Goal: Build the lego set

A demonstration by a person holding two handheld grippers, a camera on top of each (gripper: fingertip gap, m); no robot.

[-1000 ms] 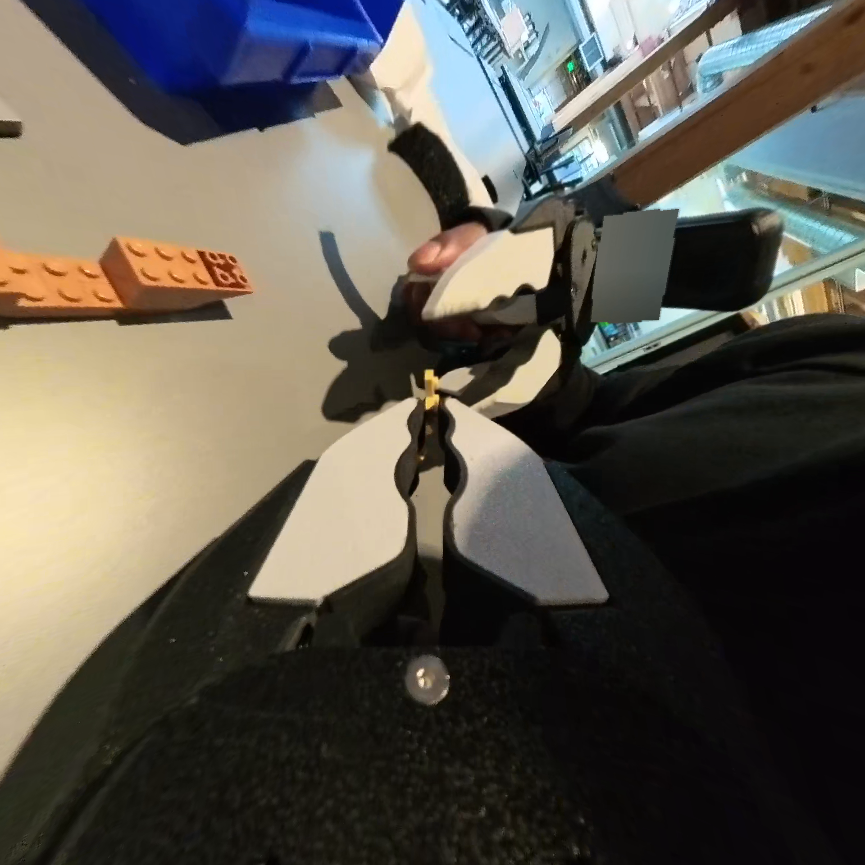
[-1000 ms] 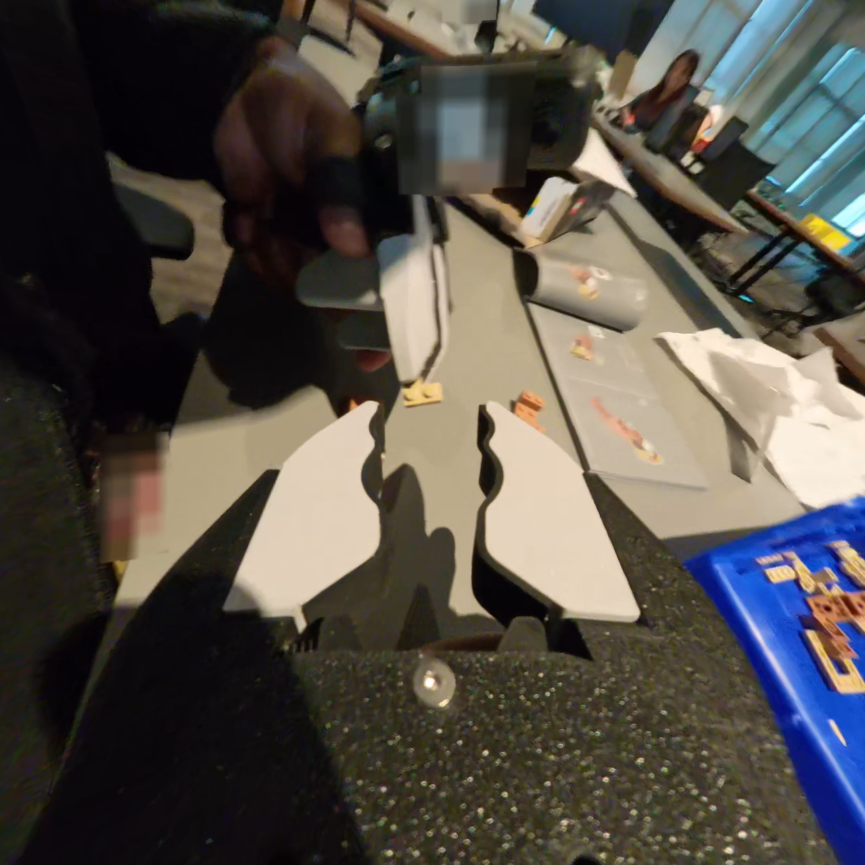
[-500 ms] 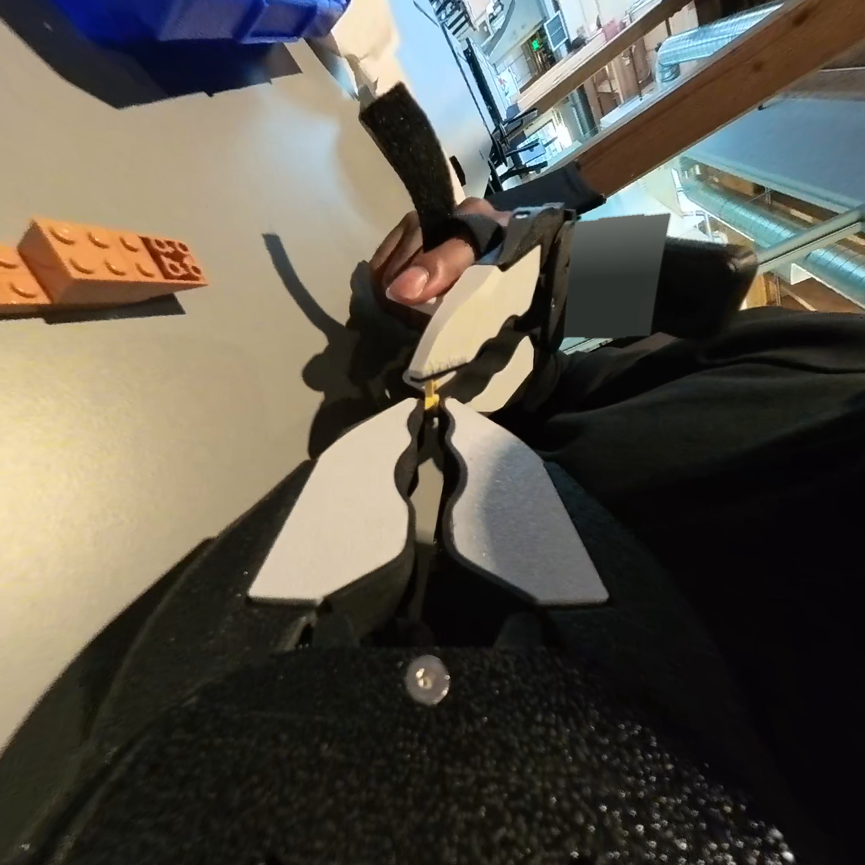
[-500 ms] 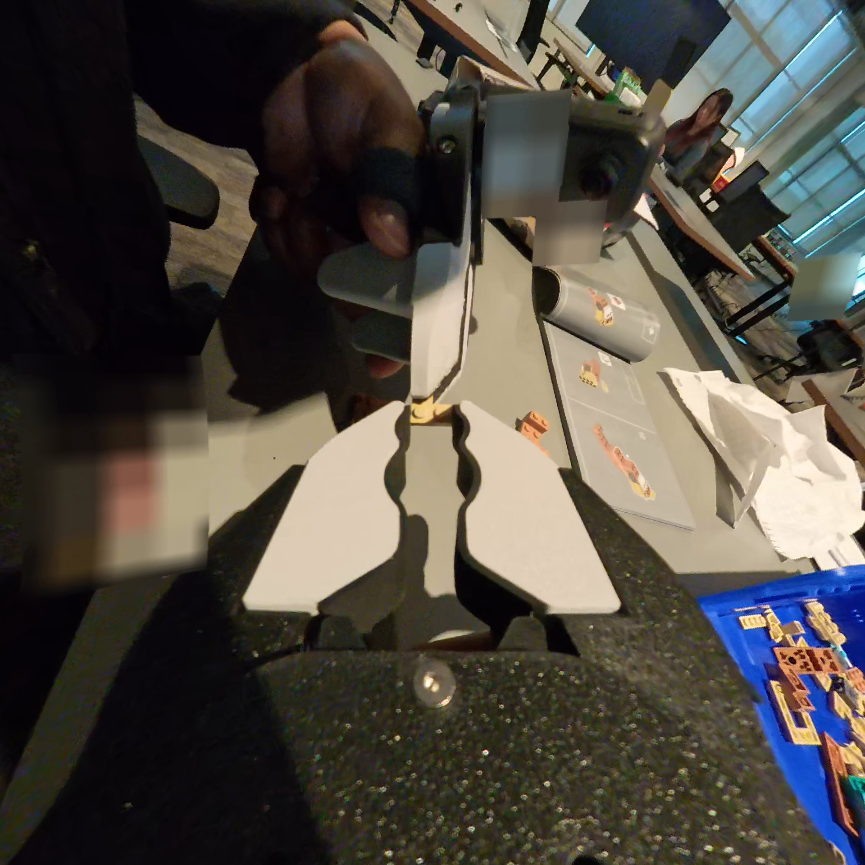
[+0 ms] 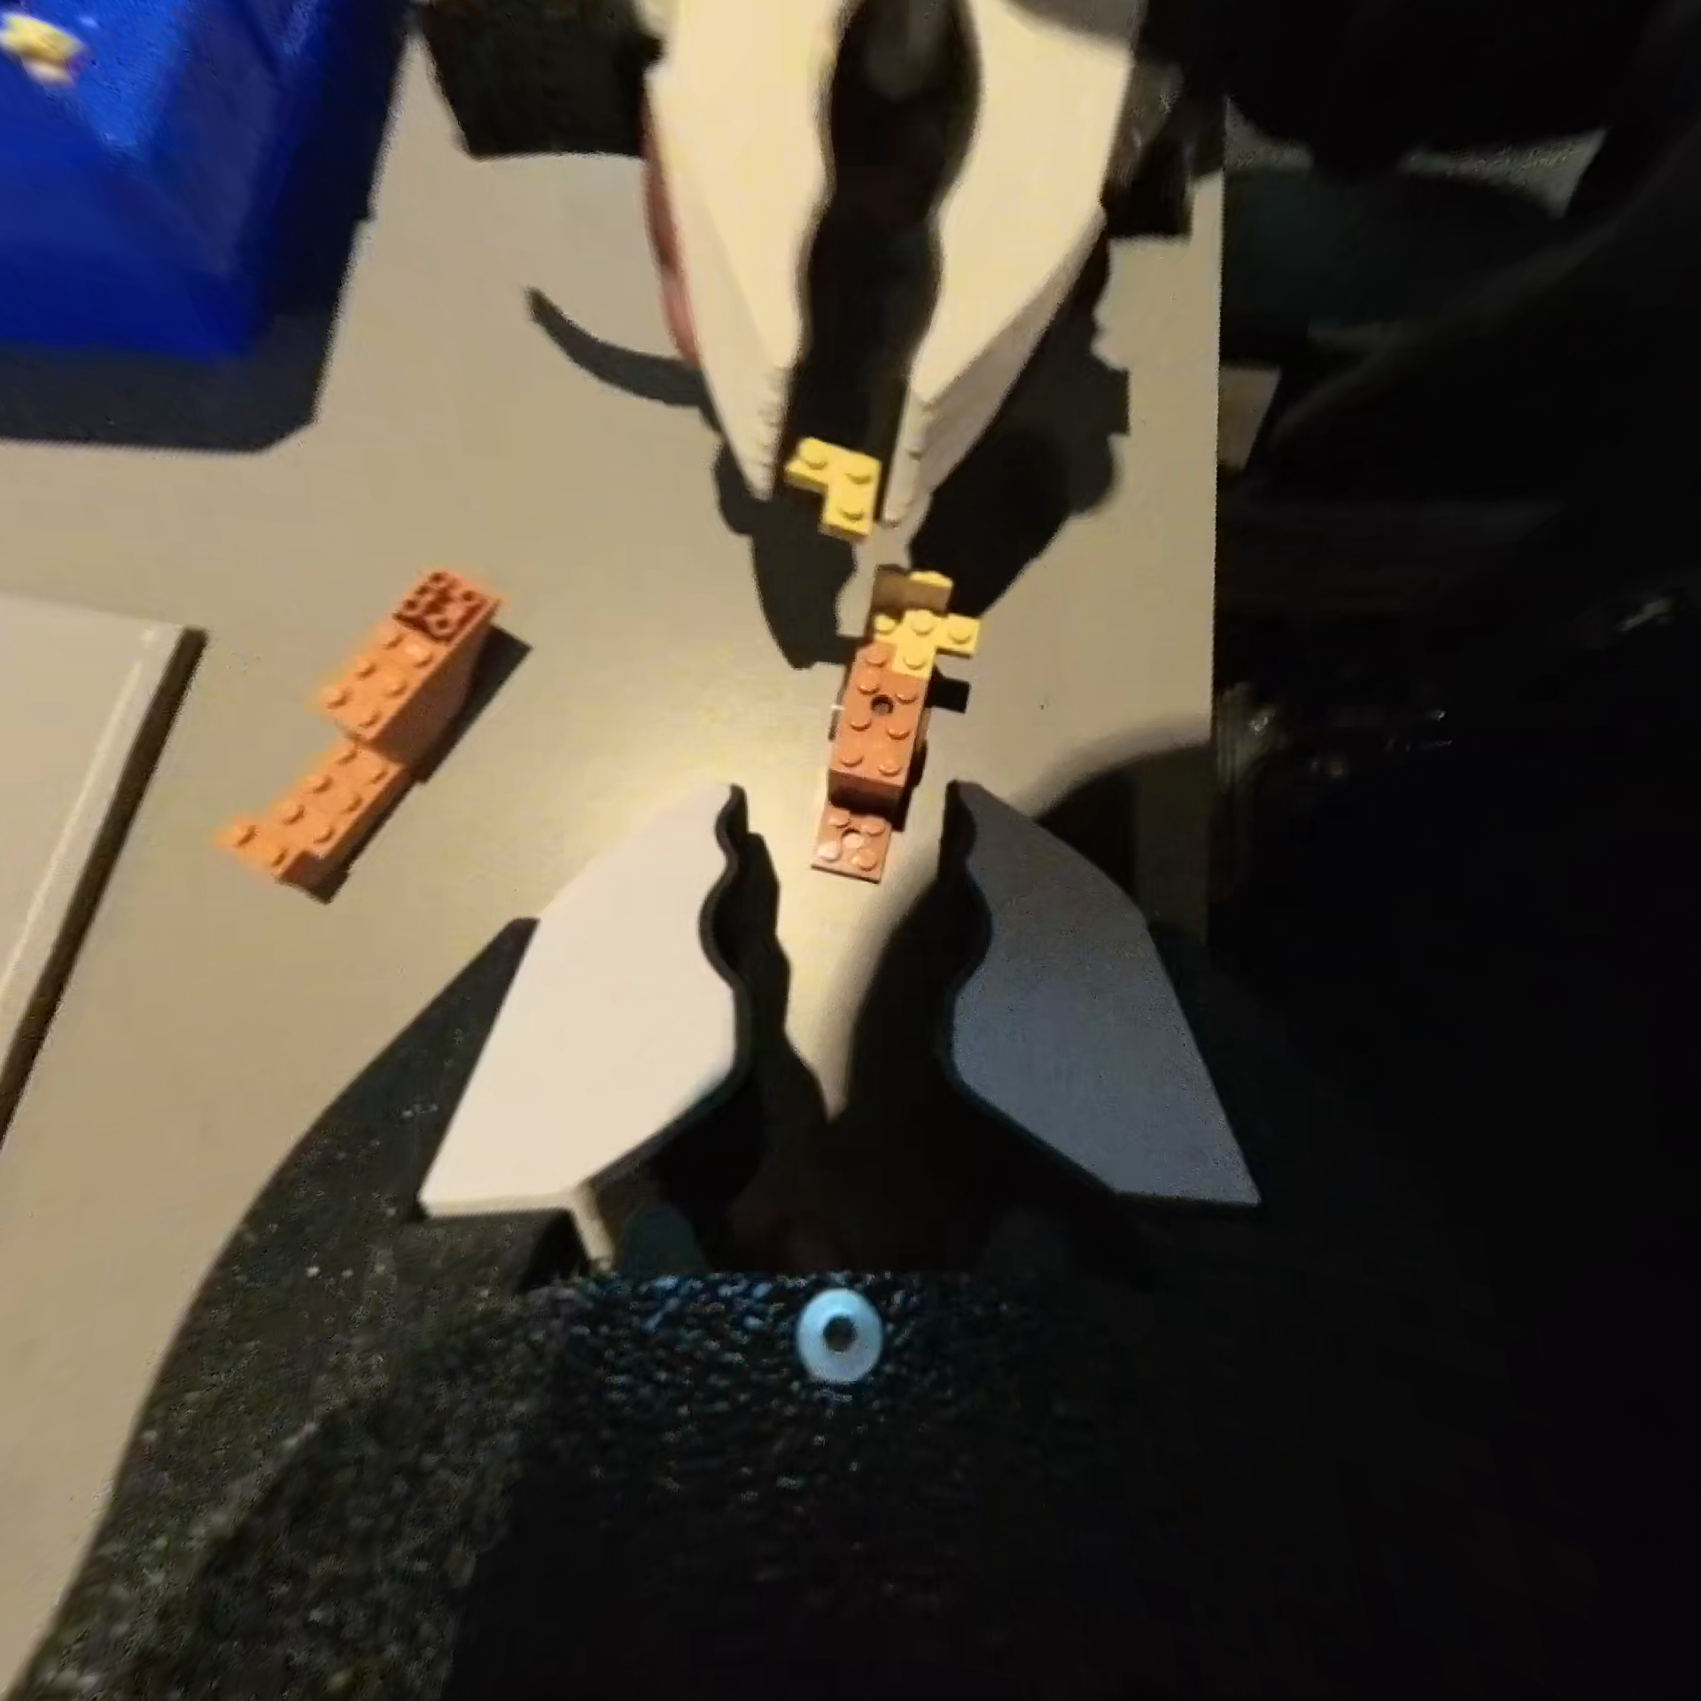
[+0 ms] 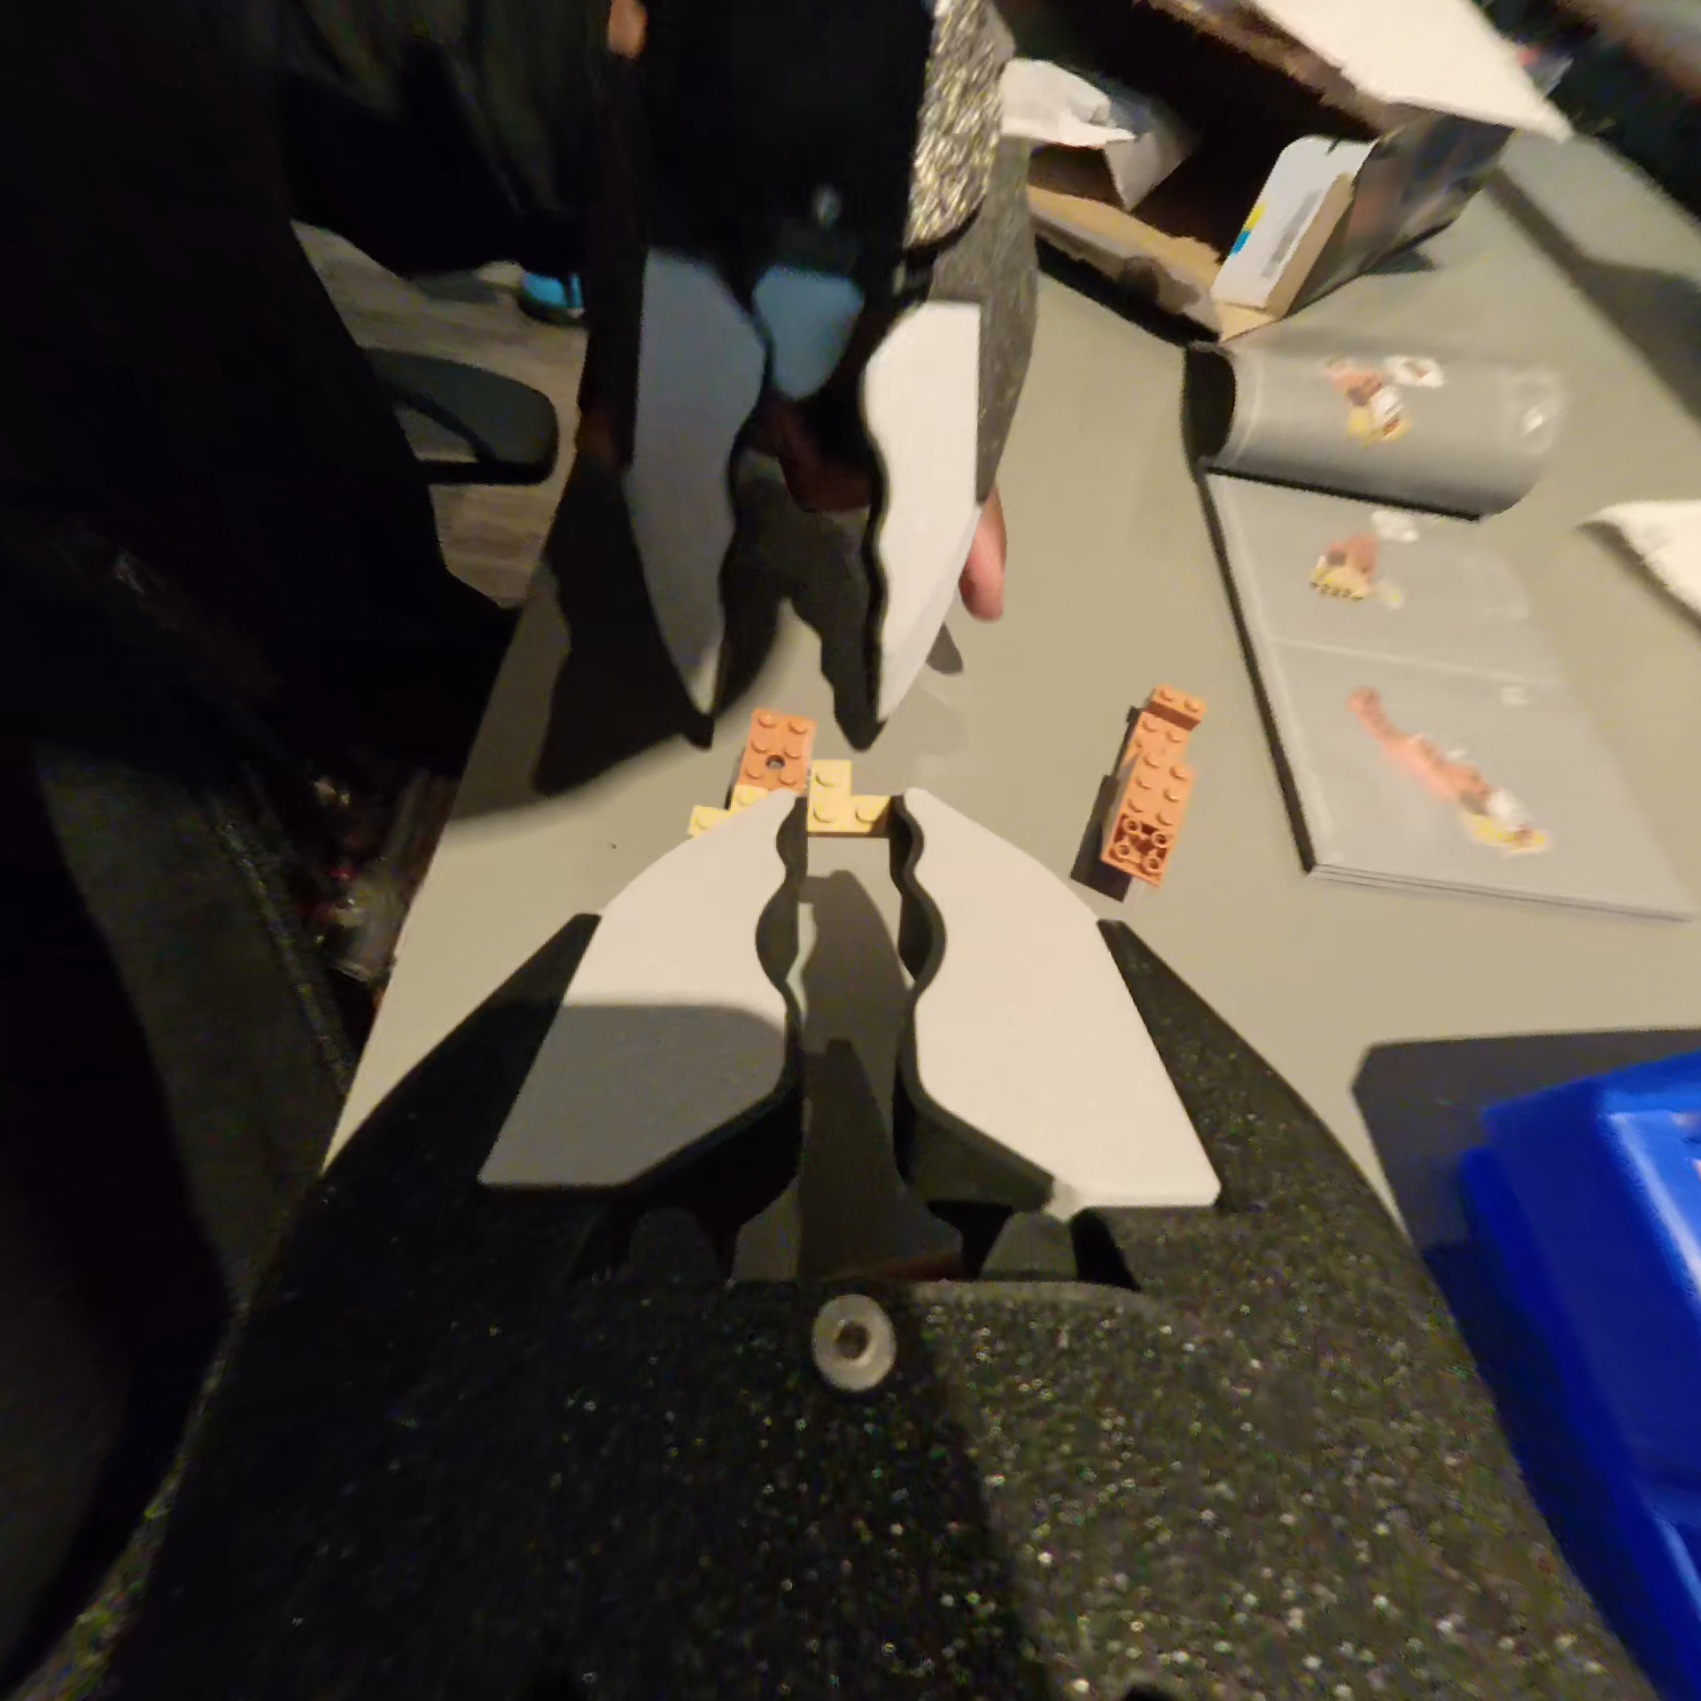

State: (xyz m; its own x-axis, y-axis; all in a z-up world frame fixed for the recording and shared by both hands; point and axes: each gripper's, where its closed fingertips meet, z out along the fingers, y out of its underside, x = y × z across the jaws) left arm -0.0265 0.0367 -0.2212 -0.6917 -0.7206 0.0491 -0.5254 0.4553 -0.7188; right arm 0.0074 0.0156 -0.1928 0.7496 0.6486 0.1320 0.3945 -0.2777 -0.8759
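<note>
Right gripper (image 6: 847,815) is pinching a yellow L-shaped plate (image 6: 842,805) between its fingers (image 6: 736,884), which are nearly closed with only the plate's width between the tips; in the left wrist view the same right gripper (image 5: 833,479) is coming in from the top with the yellow L-shaped plate (image 5: 836,483) at its tips, hanging just above the grey table (image 5: 571,515). Left gripper (image 5: 842,801) is sitting with fingers (image 5: 635,994) spread wide, gripping nothing, tips either side of the near end of a small brown-and-yellow lego assembly (image 5: 884,727). That assembly is lying near the table's edge closest to the person, and the held plate is just beside its yellow end, apart from it. In the right wrist view the lego assembly (image 6: 778,750) is lying between the two grippers, left gripper (image 6: 792,713) pointing down at it. A longer orange brick stack (image 5: 368,736) is resting well apart, toward the instruction booklet (image 6: 1436,718). Blue bin (image 5: 156,175) is standing at the far corner. A rolled grey sheet (image 6: 1381,433) and an open cardboard box (image 6: 1289,221) are lying beyond the booklet.
</note>
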